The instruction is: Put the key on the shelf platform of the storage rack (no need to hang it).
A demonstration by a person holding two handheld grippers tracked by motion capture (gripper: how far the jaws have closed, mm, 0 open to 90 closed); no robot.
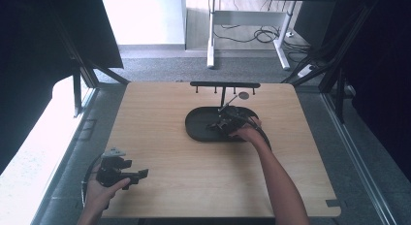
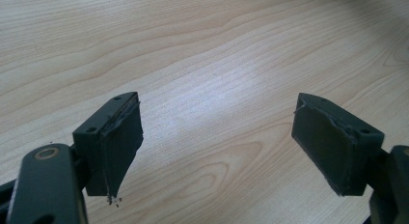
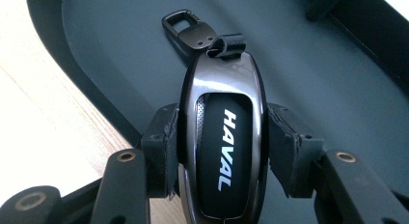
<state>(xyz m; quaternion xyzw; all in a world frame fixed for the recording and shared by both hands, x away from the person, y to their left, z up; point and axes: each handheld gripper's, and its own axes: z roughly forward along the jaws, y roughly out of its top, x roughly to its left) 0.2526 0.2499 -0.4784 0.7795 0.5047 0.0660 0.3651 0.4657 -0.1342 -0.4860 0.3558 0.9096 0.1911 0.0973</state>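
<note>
Key fob [image 3: 223, 137]: glossy dark shell with a black inlay lettered HAVAL, standing lengthwise up the centre of my right claw view. I see it clamped at its two long sides.
Fob top: short black strap loop, then a black metal clip [image 3: 188, 30] pointing to the upper left of that frame.
Right claw [image 3: 222, 149]: closed tight on the key fob, one pad on each flank, both pads pressing. In the high view I find the right claw [image 1: 224, 122] at frame centre, with my right hand [image 1: 248, 134] just behind it, forearm running down to the lower right.
Tray [image 3: 308, 74]: dark oval dish with a low rim, directly under the fob in the right claw view. Whether the fob touches the tray floor I cannot tell.
Tray, high view: sits a little right of frame centre [image 1: 196, 125], on the bench.
Stand [image 1: 225, 84]: black bar with small pegs on a post, just above the tray in the high view. A small round tag [image 1: 244, 95] hangs at its right end.
Left claw [image 2: 217, 147]: pads wide apart, nothing between them, bare wood grain beneath.
Left claw, high view: lower left of frame [image 1: 138, 175], near the bench's front edge, held in my left hand [image 1: 104, 191], well apart from the tray.
Bench [image 1: 160, 152]: pale wood top.
</note>
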